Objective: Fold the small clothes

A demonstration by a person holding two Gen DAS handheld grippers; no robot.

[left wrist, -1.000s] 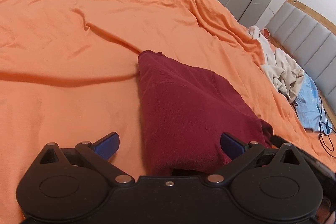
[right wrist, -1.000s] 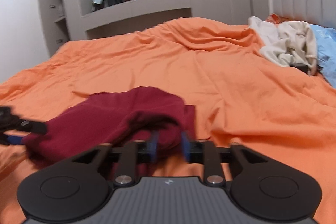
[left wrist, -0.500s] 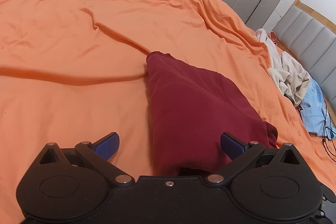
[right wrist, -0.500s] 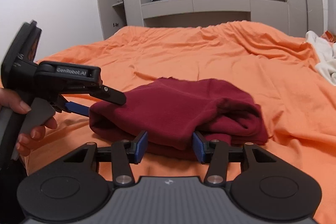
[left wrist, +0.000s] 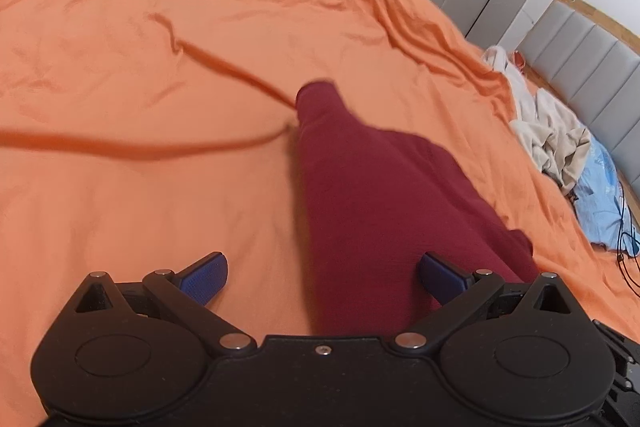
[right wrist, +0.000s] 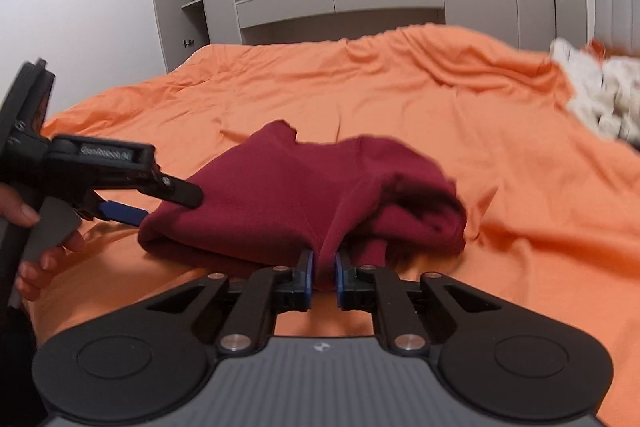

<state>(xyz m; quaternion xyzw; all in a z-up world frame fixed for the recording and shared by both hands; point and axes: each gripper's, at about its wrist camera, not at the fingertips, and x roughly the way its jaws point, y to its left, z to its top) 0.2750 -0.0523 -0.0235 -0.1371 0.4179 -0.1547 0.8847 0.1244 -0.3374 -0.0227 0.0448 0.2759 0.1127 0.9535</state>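
Maroon garment (left wrist: 384,195) lies lengthwise (cuff far); right claw (right wrist: 322,273) pinching.

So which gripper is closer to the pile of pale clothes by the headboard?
Right. The right gripper, pinching the maroon garment, sits on the side toward the pale clothes pile. The left gripper is open at the garment's far end.
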